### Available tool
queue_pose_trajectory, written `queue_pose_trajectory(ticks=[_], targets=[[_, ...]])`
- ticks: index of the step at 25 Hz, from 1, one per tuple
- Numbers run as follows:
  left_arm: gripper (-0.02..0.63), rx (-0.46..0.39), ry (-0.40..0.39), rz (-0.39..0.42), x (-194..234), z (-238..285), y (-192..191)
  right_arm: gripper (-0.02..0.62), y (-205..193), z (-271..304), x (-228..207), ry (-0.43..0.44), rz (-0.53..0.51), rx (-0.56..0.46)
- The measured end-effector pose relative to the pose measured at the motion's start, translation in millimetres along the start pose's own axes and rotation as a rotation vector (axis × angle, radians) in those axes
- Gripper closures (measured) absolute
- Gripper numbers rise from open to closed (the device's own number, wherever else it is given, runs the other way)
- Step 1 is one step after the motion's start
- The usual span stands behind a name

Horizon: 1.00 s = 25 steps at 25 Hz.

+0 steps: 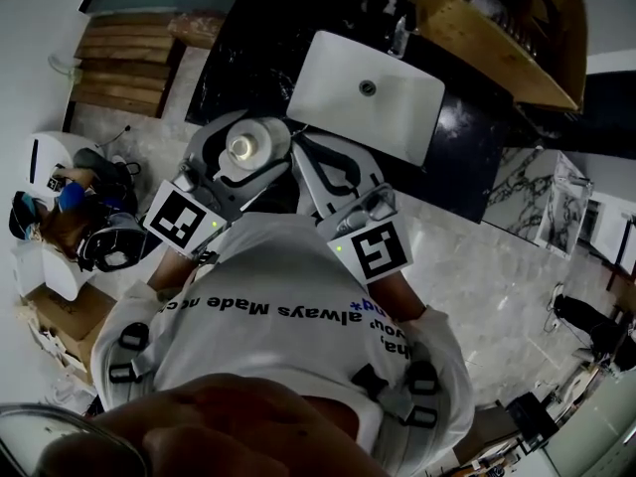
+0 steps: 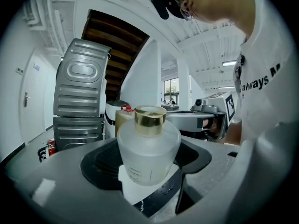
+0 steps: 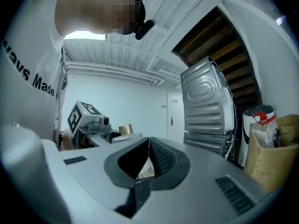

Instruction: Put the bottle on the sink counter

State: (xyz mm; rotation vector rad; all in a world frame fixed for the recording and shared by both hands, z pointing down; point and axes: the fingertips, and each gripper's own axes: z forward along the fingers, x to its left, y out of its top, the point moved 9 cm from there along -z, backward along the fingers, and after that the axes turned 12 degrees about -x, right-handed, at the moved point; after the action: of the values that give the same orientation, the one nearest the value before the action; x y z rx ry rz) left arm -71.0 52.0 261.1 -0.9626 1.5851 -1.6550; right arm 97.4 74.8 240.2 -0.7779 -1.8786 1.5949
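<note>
I can read "always Made" in dark print on the person's white shirt [image 1: 298, 356]; further words are cut off. The label [image 2: 136, 173] on the bottle [image 2: 148, 143] is too fine to read.

Home-style washroom, white basin [image 1: 338, 82] in black counter [image 1: 248, 68], washing machine [image 2: 79, 90], wooden stairs [image 1: 124, 63]

bottle [image 2: 148, 148]: frosted white glass, shiny gold cap, pale label with fine dark print.
left gripper [image 2: 147, 171]: grey shell, black ribbed pads.
right gripper [image 3: 148, 146]: grey shell, black ribbed pads.
marker cubes [image 1: 185, 219]: black square patterns on white.
sink [image 1: 338, 78]: plain white, upper middle of the head view.
counter [image 1: 248, 58]: black stone, thin white veins.
floor [image 1: 477, 266]: pale marble, grey veining.
shirt [image 1: 298, 356]: white, dark lettering.
steps [image 1: 124, 63]: brown wood, upper left.
</note>
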Motion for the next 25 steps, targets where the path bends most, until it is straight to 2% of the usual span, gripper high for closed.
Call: queue_pose_trajectory(ticks=[13, 25], targets=[[0.272, 0.008, -0.016, -0.022, 113.8, 5.5, 3.6, 0.589, -17.6, 112.8, -34.7, -0.009, -0.004, 0.017], [0.272, 0.005, -0.007, -0.030, 154.9, 12.7, 0.8, 0.589, -30.5, 150.9, -53.5, 0.002, 0.000, 0.021]])
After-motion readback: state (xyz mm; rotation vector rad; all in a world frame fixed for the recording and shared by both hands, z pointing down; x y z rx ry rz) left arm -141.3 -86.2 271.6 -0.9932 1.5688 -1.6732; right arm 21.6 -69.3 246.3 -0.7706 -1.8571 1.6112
